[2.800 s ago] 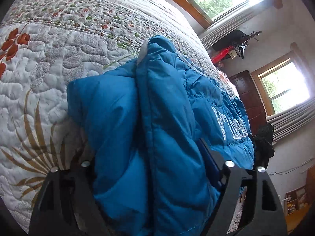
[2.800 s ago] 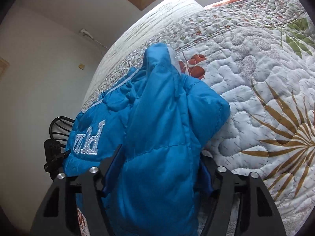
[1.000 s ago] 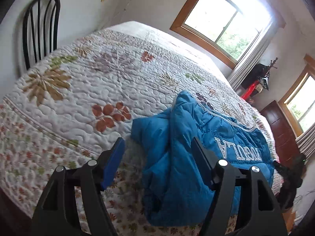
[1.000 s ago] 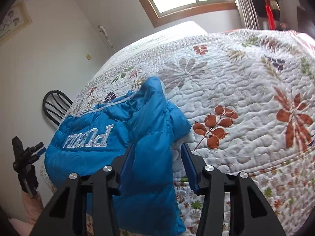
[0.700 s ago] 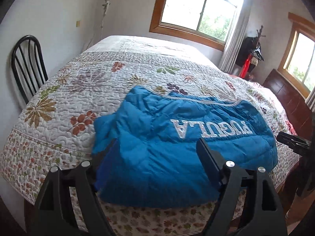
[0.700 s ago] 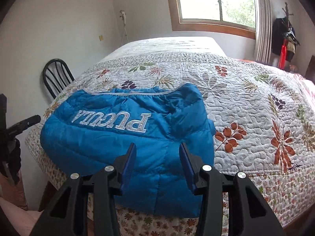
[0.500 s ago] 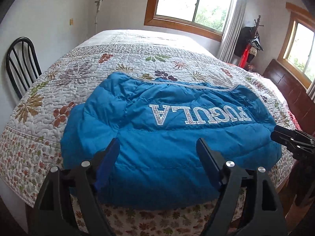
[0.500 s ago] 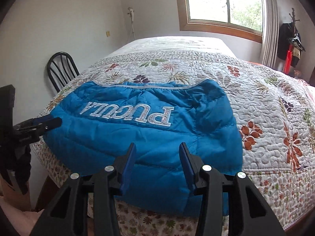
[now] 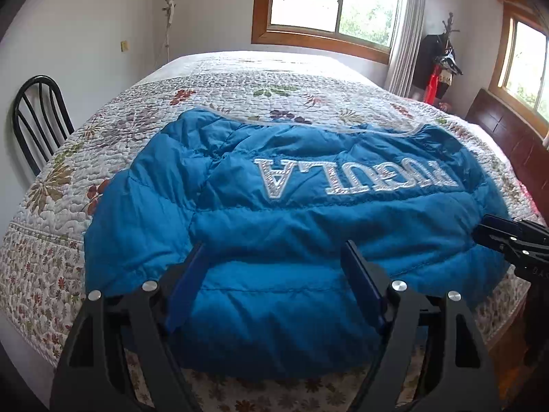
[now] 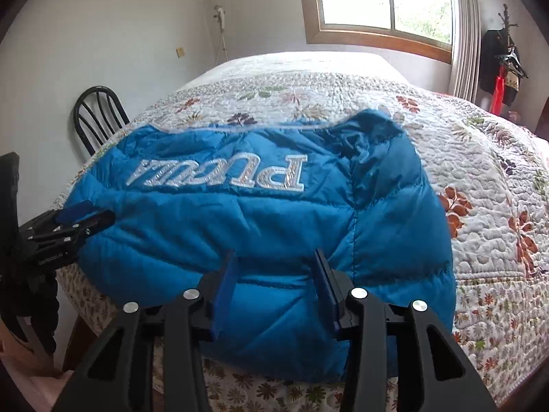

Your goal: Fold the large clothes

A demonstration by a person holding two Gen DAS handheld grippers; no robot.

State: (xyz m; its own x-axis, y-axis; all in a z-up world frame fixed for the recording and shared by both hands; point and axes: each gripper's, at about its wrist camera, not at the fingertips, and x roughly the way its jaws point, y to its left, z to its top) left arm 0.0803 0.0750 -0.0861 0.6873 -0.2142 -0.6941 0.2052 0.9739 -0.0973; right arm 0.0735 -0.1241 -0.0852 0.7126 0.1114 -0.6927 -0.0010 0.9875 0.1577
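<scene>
A blue puffer jacket (image 9: 281,226) with silver lettering lies flat on the quilted bed (image 9: 240,86), reaching its near edge; it also shows in the right wrist view (image 10: 260,226). My left gripper (image 9: 274,257) is open and empty, held back from the bed's near edge, above the jacket's near hem. My right gripper (image 10: 276,264) is open and empty, likewise over the near hem. Each gripper shows in the other's view: the right one (image 9: 514,240) at the jacket's right end, the left one (image 10: 68,223) at its left end.
A black chair (image 9: 37,120) stands at the bed's left side and shows in the right wrist view (image 10: 99,116) too. Windows (image 9: 333,0) lie beyond the bed. A dark wooden headboard (image 9: 511,144) and a coat stand (image 9: 442,65) are at the right.
Both grippers let go of the jacket's folded-in sides and pulled back from the bed. The views swung from the jacket's ends to face it head-on.
</scene>
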